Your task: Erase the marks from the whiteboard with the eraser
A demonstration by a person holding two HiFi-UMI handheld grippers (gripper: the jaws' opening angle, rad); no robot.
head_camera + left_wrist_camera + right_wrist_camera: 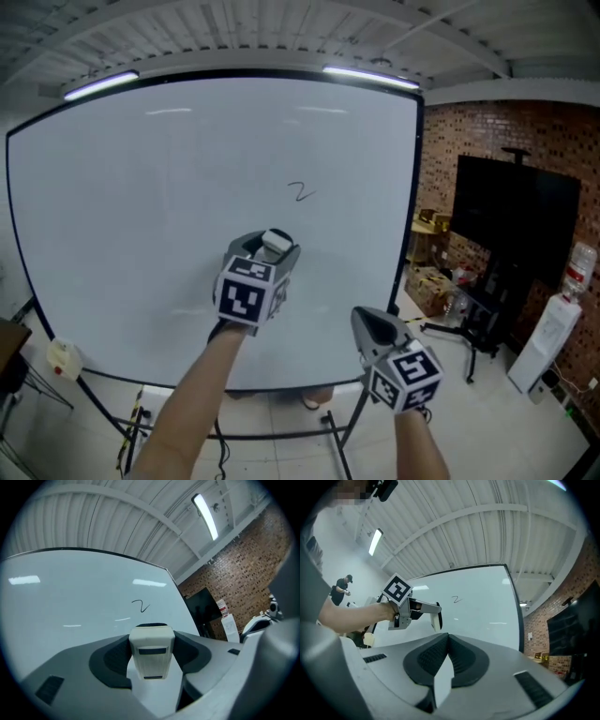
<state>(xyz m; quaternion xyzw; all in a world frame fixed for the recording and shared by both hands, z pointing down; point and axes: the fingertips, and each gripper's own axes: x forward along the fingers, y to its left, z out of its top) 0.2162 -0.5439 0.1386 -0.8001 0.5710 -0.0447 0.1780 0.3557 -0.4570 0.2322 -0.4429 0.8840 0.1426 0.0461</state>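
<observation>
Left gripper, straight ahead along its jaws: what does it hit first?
The large white whiteboard, with the white block eraser clamped in the left gripper leading. Contact looks to land on blank board just below the small black squiggle, though the gap is hard to judge.

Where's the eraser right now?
In the head view, the eraser sits clamped in the left claw, centre frame, before the whiteboard, below and slightly left of the small squiggle mark.

left gripper (269, 251): raised, jaws on eraser (151, 651) | right gripper (364, 321): lower, jaws together
</observation>
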